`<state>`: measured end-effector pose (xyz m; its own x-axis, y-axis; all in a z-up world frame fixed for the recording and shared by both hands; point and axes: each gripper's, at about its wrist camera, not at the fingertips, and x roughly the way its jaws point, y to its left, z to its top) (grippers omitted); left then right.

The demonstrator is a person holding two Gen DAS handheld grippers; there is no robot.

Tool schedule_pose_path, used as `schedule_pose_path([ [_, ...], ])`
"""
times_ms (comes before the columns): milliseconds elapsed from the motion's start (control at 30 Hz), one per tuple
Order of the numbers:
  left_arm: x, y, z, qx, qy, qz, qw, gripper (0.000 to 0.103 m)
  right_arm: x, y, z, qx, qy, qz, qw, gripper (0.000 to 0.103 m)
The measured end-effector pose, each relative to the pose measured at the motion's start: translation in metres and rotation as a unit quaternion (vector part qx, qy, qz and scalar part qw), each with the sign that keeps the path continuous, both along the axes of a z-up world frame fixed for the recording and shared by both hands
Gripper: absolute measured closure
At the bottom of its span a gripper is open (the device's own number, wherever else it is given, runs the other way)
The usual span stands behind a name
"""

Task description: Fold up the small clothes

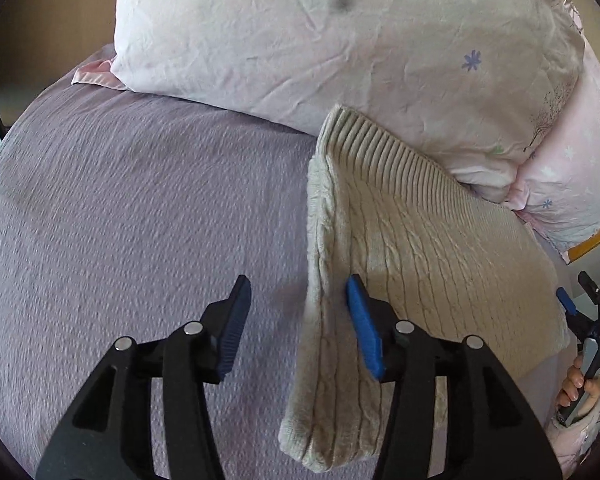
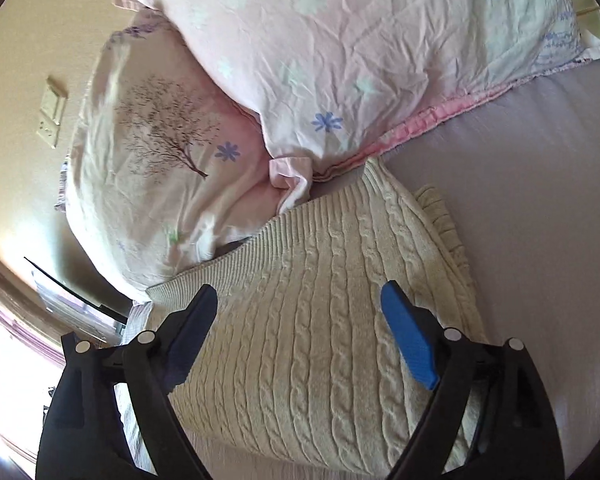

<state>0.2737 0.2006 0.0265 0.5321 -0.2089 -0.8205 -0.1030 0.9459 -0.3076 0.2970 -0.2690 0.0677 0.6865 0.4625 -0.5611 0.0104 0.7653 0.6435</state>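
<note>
A cream cable-knit sweater (image 1: 428, 248) is being left folded on the bed (image 1: 120, 208), its long axis running near to far, ribbed hem lying far against the pillows (image 1: 340, 48). The left tongs (image 1: 296, 316) are being held open over its left edge; the right tongs (image 2: 300, 328) are being held open above it.

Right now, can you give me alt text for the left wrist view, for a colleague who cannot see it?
The open left gripper hovers at the left edge of a cream cable-knit sweater, folded on a lavender bedspread, with nothing between its fingers. Floral pillows lie behind the sweater, and the right gripper shows at the far right edge.
</note>
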Motion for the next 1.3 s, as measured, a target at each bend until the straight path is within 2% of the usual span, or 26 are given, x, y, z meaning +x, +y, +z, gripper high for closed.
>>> schedule_pose_path([
  [67, 0.003, 0.001, -0.005, -0.027, 0.008, -0.005, 0.9996, 0.054, -0.004, -0.004, -0.003, 0.011, -0.010, 0.001, 1.000, 0.017],
  [167, 0.006, -0.004, -0.006, -0.052, 0.000, -0.011, 0.9986, 0.048, 0.001, -0.005, -0.005, 0.036, -0.020, 0.004, 0.999, 0.017],
  [200, 0.008, -0.005, -0.007, -0.078, 0.000, -0.017, 0.9968, 0.048, 0.002, -0.003, -0.005, 0.035, -0.022, 0.004, 0.999, 0.017],
  [267, 0.012, -0.010, -0.010, -0.107, 0.001, -0.022, 0.9940, 0.052, 0.002, 0.000, -0.002, 0.030, -0.029, 0.001, 0.999, 0.017],
  [300, 0.011, -0.014, -0.009, -0.098, -0.006, -0.018, 0.9950, 0.052, 0.001, 0.000, -0.001, 0.032, -0.032, 0.001, 0.999, 0.017],
  [367, 0.015, -0.022, -0.010, -0.083, -0.006, -0.013, 0.9965, 0.062, 0.004, -0.001, -0.002, 0.044, -0.034, 0.001, 0.998, 0.017],
  [400, 0.016, -0.021, -0.012, -0.095, -0.005, -0.002, 0.9955, 0.073, 0.003, -0.002, -0.001, 0.048, -0.035, 0.001, 0.998, 0.017],
  [433, 0.020, -0.018, -0.017, -0.130, 0.005, 0.007, 0.9915, 0.079, 0.001, -0.004, 0.000, 0.053, -0.036, 0.001, 0.998, 0.017],
  [500, 0.025, -0.010, -0.020, -0.172, 0.015, 0.031, 0.9846, 0.083, -0.001, -0.007, 0.002, 0.061, -0.040, 0.003, 0.997, 0.017],
  [567, 0.028, -0.013, -0.009, -0.160, 0.015, 0.039, 0.9862, 0.086, -0.005, -0.011, 0.006, 0.071, -0.047, 0.002, 0.996, 0.017],
  [633, 0.029, -0.032, 0.018, -0.119, 0.003, 0.030, 0.9924, 0.088, -0.010, -0.019, 0.010, 0.083, -0.058, -0.003, 0.995, 0.017],
  [767, 0.035, -0.119, 0.086, -0.068, -0.040, -0.035, 0.9963, 0.090, -0.017, -0.039, 0.021, 0.095, -0.080, -0.028, 0.992, 0.016],
  [833, 0.040, -0.187, 0.109, -0.060, -0.058, -0.088, 0.9926, 0.090, -0.022, -0.053, 0.021, 0.100, -0.085, -0.051, 0.990, 0.016],
  [933, 0.049, -0.292, 0.107, -0.075, -0.059, -0.156, 0.9831, 0.090, -0.023, -0.071, 0.016, 0.111, -0.080, -0.072, 0.988, 0.016],
  [1000, 0.057, -0.345, 0.090, -0.107, -0.046, -0.191, 0.9746, 0.092, -0.022, -0.083, 0.012, 0.101, -0.071, -0.087, 0.988, 0.016],
  [1033, 0.061, -0.366, 0.081, -0.143, -0.036, -0.211, 0.9664, 0.093, -0.023, -0.087, 0.011, 0.092, -0.067, -0.096, 0.989, 0.016],
  [1100, 0.060, -0.379, 0.077, -0.175, -0.032, -0.225, 0.9580, 0.092, -0.024, -0.098, 0.005, 0.095, -0.060, -0.114, 0.987, 0.017],
  [1167, 0.046, -0.364, 0.086, -0.166, -0.058, -0.228, 0.9576, 0.088, -0.022, -0.105, 0.000, 0.121, -0.056, -0.108, 0.985, 0.016],
  [1233, 0.029, -0.332, 0.098, -0.119, -0.090, -0.218, 0.9645, 0.067, -0.016, -0.100, 0.000, 0.140, -0.054, -0.069, 0.986, 0.020],
  [1300, 0.016, -0.299, 0.100, -0.057, -0.107, -0.198, 0.9727, 0.063, -0.013, -0.086, 0.005, 0.129, -0.054, -0.026, 0.990, 0.024],
])
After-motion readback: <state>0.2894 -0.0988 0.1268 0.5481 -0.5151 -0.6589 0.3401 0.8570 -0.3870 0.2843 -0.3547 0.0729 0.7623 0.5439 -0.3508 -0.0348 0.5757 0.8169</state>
